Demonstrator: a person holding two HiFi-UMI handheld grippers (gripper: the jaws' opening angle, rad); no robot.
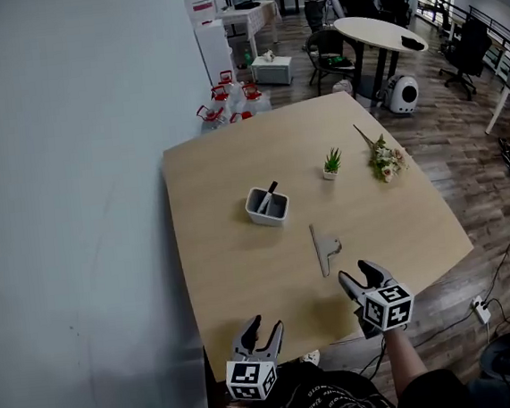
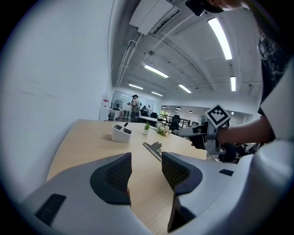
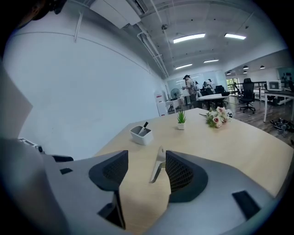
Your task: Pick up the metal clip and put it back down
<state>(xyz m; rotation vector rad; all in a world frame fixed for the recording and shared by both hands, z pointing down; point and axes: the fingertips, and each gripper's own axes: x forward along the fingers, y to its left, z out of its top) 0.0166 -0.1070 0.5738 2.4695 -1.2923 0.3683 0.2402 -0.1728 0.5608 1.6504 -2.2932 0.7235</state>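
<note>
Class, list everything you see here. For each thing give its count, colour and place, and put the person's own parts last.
table: one, light wood, centre of the scene
metal clip: one, silver, lying mid-table
holder: one, white, beyond the clip, to its left
pen: one, dark, in the holder
potted plant: one, green, far side of the table
flower bunch: one, pink and white, right of the plant
bottles: several, clear with red tops, floor beyond the table
left gripper: one, grey, open, near edge
right gripper: one, grey, open, just short of the clip

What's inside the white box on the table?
One dark pen-like stick leans in the white box, tip above the rim. Its walls hide part of the bottom.
</note>
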